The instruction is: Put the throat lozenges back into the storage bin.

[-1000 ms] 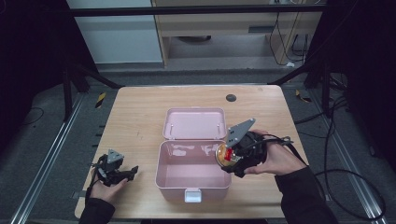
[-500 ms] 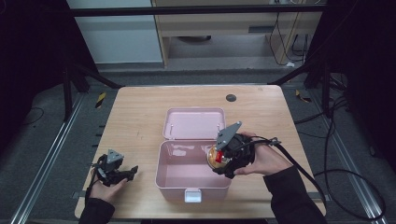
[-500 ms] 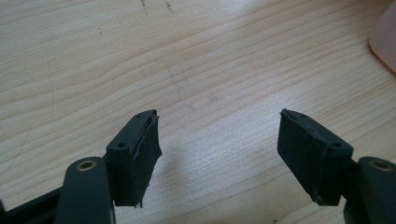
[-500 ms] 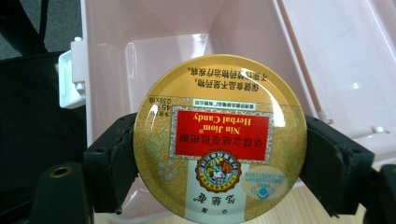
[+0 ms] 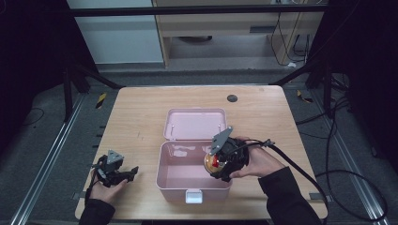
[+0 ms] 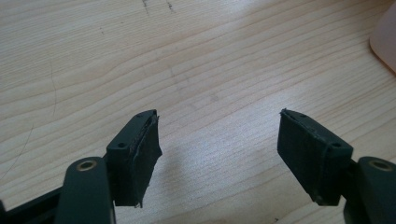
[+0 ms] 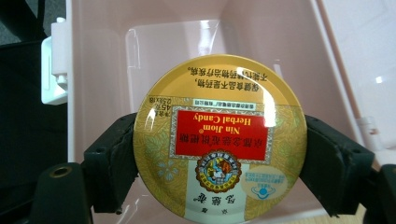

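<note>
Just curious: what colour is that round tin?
Golden yellow with a red label, clearest in the right gripper view: candy tin.

One pink box (image 5: 173, 176), one candy tin (image 7: 219, 140), two grippers (image 5: 114, 169) (image 5: 224, 159), one table (image 5: 141, 122)

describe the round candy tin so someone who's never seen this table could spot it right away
On the light wooden table, find the open pink plastic box with its lid laid back. At the box's right edge, the right hand-held gripper clamps a round yellow metal tin by its sides over the open box. Its red "Nin Jiom Herbal Candy" label is the scene's one printed thing.
</note>
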